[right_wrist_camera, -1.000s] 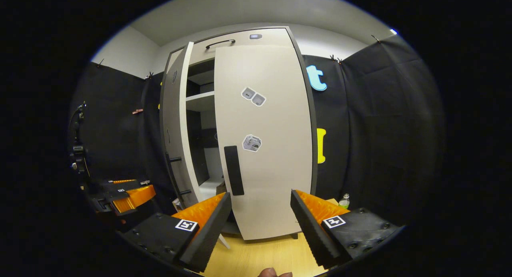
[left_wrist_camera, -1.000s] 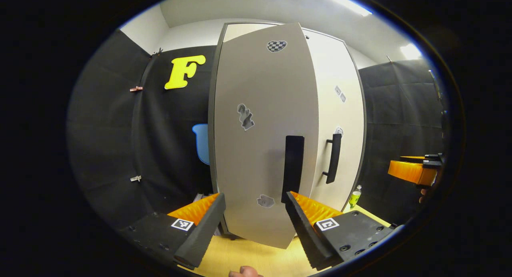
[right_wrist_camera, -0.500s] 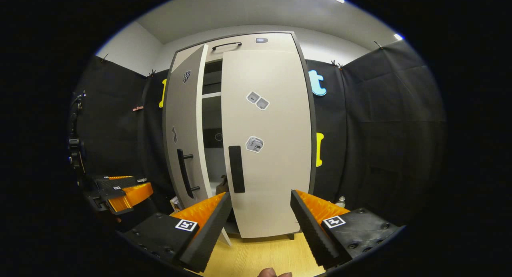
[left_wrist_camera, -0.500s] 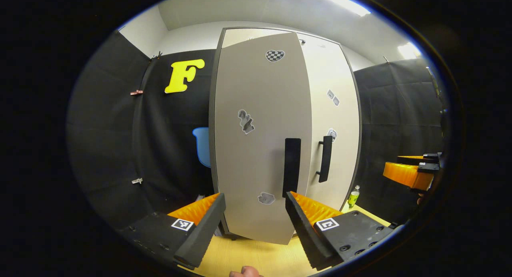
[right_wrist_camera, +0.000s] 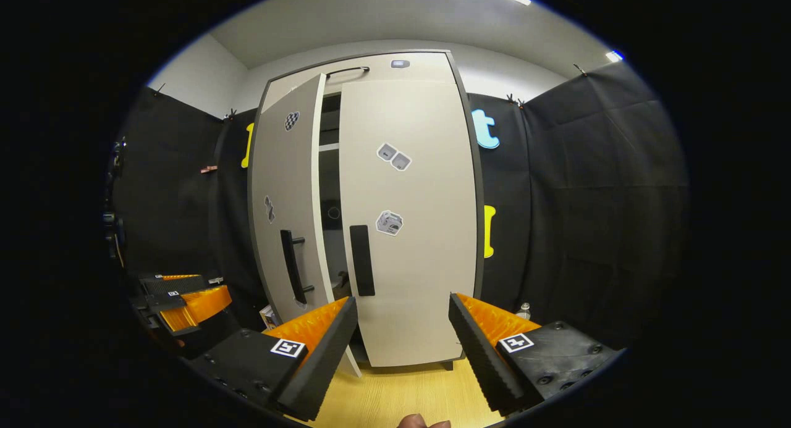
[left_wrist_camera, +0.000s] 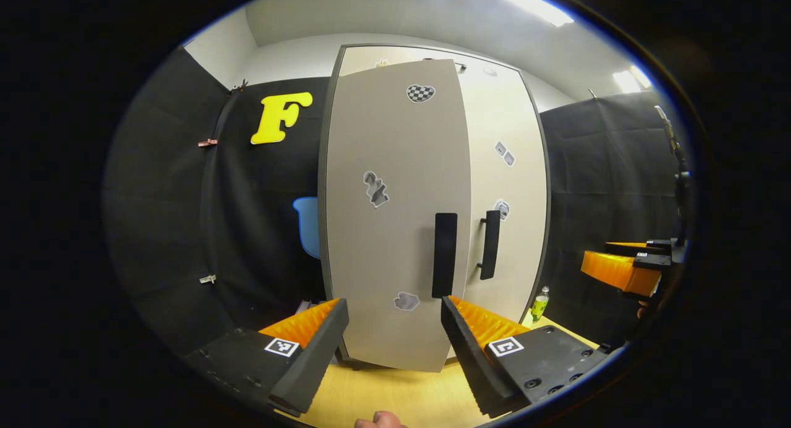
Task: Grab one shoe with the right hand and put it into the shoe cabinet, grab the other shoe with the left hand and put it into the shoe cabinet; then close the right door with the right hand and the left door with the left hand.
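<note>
The tall pale shoe cabinet (right_wrist_camera: 395,63) stands ahead. Its right door (right_wrist_camera: 414,243) lies flush, with a black handle (right_wrist_camera: 361,260). The left door (right_wrist_camera: 287,193) is ajar by a narrow gap that shows a dark interior (right_wrist_camera: 330,193); the shoes are hidden. In the left gripper view that left door (left_wrist_camera: 389,230) faces me with its black handle (left_wrist_camera: 445,255), beside the right door (left_wrist_camera: 510,230). My left gripper (left_wrist_camera: 392,348) is open and holds nothing, a short way in front of the left door. My right gripper (right_wrist_camera: 401,348) is open too, in front of the right door.
Pale wooden floor (right_wrist_camera: 395,394) runs under both grippers up to the cabinet foot. A small green bottle (left_wrist_camera: 540,304) stands right of the cabinet, also bottle (right_wrist_camera: 524,310). Black cloth walls close in both sides. The other gripper appears at the edges: right gripper (left_wrist_camera: 624,270), left gripper (right_wrist_camera: 185,298).
The left door has swung further toward the cabinet, and the gap between the doors has narrowed from wide to a slit. Both grippers stayed open with little movement.
</note>
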Motion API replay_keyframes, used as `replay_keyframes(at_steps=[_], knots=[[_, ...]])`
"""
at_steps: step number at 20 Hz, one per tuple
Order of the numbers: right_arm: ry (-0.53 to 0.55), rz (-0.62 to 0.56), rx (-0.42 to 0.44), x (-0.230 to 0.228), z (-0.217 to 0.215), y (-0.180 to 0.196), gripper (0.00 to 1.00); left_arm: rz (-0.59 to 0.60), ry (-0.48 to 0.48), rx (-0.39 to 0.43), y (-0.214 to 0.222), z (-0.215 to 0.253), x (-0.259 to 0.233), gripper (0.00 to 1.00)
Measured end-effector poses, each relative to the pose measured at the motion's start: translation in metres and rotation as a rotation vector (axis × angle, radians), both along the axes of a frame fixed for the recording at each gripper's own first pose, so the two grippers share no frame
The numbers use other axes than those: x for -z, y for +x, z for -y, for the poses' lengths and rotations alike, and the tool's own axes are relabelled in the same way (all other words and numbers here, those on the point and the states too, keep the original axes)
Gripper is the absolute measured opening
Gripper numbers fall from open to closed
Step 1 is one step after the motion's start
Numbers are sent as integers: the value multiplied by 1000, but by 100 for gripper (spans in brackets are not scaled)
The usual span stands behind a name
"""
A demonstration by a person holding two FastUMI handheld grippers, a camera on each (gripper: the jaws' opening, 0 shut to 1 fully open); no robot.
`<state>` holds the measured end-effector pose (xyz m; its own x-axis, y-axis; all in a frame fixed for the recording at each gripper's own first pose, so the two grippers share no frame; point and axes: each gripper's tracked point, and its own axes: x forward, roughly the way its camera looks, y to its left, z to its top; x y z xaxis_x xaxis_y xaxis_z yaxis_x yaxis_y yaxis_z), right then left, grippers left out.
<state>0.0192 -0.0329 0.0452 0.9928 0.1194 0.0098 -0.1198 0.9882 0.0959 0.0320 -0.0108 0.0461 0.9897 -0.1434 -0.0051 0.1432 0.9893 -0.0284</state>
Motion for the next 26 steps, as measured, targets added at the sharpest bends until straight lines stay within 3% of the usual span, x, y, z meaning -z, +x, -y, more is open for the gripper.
replay_keyframes(at_steps=[26], knots=[[-8,22,18,-3,3,5,98,-20,-3,-2,3,1,4,95]])
